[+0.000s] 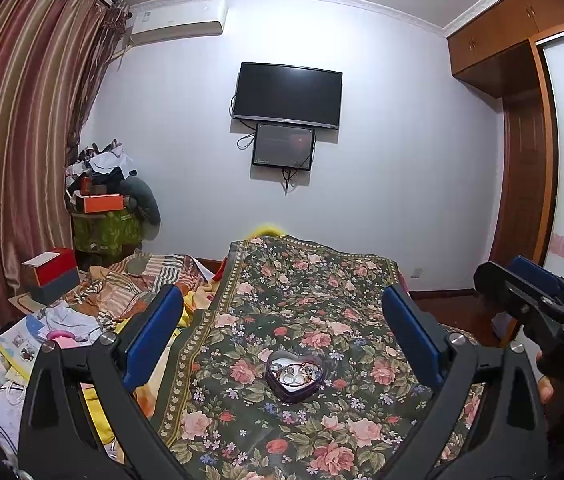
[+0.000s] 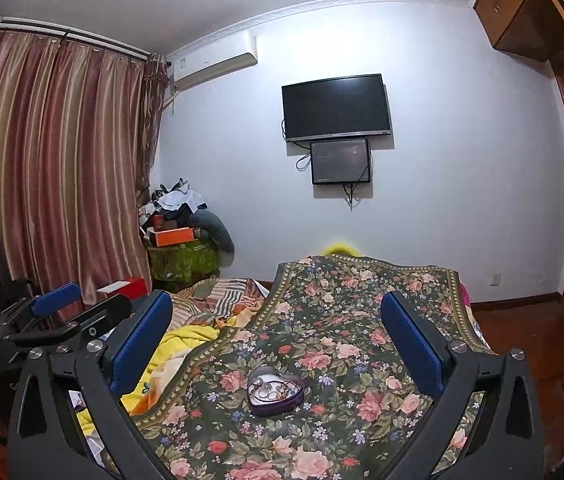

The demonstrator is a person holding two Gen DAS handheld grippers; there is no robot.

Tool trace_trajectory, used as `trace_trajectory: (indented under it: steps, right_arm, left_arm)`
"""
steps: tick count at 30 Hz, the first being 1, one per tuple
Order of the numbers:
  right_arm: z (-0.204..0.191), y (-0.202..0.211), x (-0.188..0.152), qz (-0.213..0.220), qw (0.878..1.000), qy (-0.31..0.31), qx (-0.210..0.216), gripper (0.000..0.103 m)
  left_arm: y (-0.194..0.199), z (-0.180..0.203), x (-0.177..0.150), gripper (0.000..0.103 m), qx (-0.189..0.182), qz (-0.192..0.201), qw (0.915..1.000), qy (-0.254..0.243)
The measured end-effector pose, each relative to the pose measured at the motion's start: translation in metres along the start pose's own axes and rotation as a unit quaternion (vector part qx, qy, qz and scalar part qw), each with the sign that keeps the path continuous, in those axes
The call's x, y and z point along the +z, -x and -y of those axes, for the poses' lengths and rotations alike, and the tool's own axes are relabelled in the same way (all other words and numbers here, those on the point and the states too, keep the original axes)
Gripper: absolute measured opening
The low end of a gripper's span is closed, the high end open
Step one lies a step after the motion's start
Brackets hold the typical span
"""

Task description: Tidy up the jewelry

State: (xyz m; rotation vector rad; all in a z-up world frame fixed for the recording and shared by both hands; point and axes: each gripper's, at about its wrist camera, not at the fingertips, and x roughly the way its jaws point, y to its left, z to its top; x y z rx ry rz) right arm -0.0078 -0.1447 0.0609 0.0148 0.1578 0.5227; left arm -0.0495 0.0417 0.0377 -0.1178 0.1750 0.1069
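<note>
The left gripper [image 1: 282, 328] and right gripper [image 2: 276, 330] are both standing released, jaws spread wide and empty, pointing nearly level over the floral cloth [image 1: 302, 280]. Low in the frame's centre, the heart-shaped tin [image 1: 295, 376] of rings is sitting on that cloth, its tip pointing toward the camera.

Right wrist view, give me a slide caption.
Open right gripper hovers above heart-shaped jewelry tin on floral cloth.

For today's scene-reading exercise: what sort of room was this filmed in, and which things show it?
Most likely a home bedroom. A bed under a floral cover fills the foreground, a TV hangs on the wall, and a built-in wooden wardrobe stands at the right, with curtains at the left.
</note>
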Motion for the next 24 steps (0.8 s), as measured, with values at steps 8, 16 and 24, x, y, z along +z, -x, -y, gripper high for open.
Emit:
trace_trajectory:
  steps: [8, 16, 24]
  right_arm:
    - [-0.0001, -0.0019, -0.0017, -0.005, 1.0, -0.002, -0.001, 0.103]
    - [0.0015, -0.0039, -0.0043, -0.011, 1.0, -0.005, -0.002, 0.103]
    - [0.0063, -0.0051, -0.0036, -0.015, 1.0, -0.013, -0.003, 0.103]
  left_arm:
    - [0.0, 0.0007, 0.0001, 0.1, -0.001, -0.002, 1.0, 0.002]
    - [-0.0004, 0.001, -0.0013, 0.1, 0.0, -0.004, 1.0, 0.0]
    - [-0.0018, 0.0034, -0.0037, 0.101, 0.002, -0.006, 1.0, -0.006]
